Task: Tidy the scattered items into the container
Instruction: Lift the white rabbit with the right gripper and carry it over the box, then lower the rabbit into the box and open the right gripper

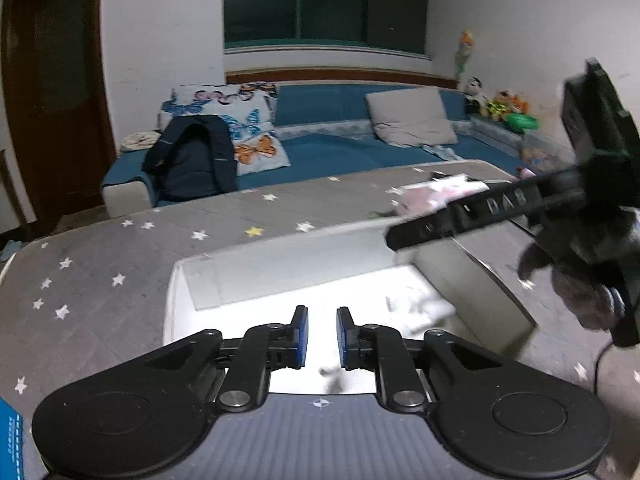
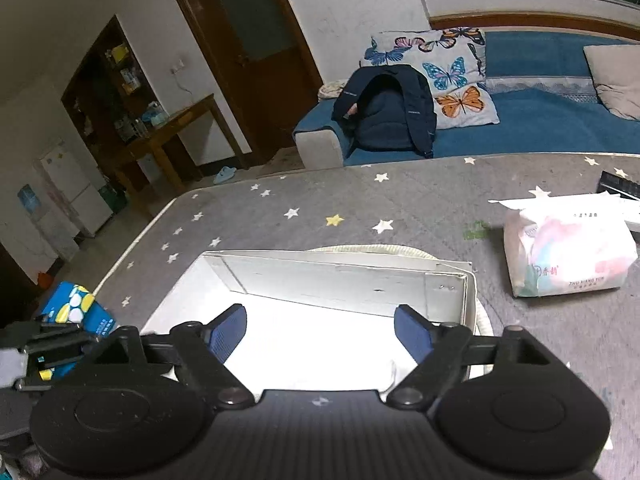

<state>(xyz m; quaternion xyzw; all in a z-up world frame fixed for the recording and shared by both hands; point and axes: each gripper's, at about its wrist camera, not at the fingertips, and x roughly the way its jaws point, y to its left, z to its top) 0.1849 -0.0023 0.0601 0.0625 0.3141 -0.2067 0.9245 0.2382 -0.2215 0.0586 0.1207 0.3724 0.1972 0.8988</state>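
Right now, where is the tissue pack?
In the right wrist view, the tissue pack lies on the star-patterned mat, right of the white box, outside it.

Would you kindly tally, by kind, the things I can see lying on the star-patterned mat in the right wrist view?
White box: 1
Tissue pack: 1
Blue packet with yellow and white dots: 1
Dark item at the far right edge, cut off by the frame: 1
Total: 4
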